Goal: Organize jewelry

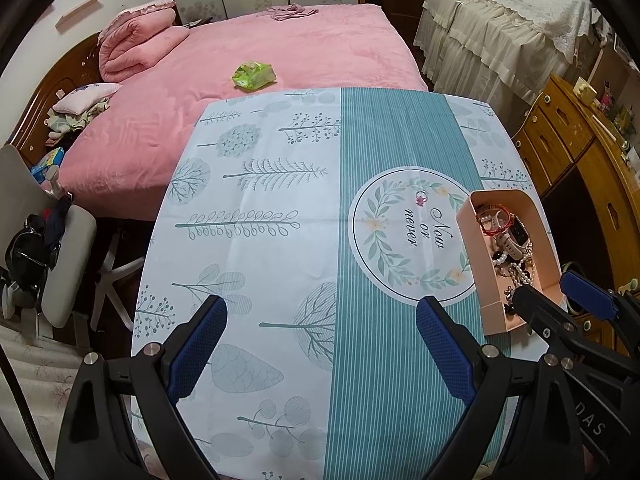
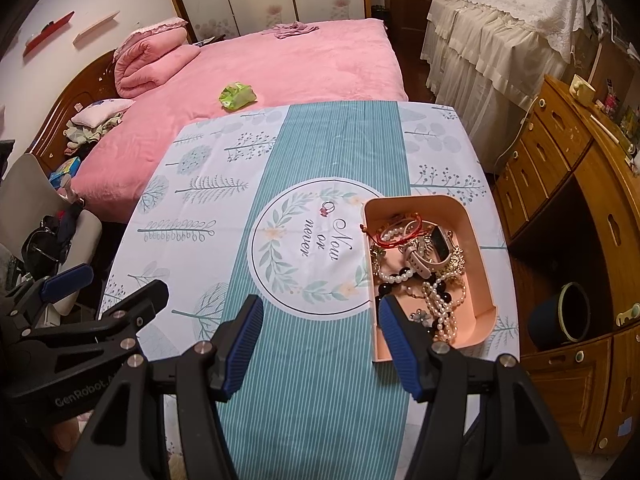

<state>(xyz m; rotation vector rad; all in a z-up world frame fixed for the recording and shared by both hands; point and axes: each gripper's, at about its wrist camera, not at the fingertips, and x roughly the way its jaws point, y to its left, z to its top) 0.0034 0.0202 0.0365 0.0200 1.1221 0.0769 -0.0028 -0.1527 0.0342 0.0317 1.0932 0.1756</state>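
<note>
A pink box (image 2: pixel 486 256) stands on the table's right side, holding pearl strands, a red bracelet, a watch (image 2: pixel 438 246) and other jewelry; it also shows in the left wrist view (image 1: pixel 466 240). A small ring with a pink stone (image 2: pixel 326 209) lies loose on the cloth left of the box, and shows in the left wrist view (image 1: pixel 422 198). My left gripper (image 1: pixel 322 348) is open and empty over the near part of the table. My right gripper (image 2: pixel 320 344) is open and empty, its right finger by the box's near left corner.
The table (image 1: pixel 280 264) wears a white and teal printed cloth. Behind it is a pink bed (image 1: pixel 256 56) with a green bag (image 1: pixel 254 75). A chair (image 1: pixel 52 240) stands left, wooden drawers (image 2: pixel 568 184) right.
</note>
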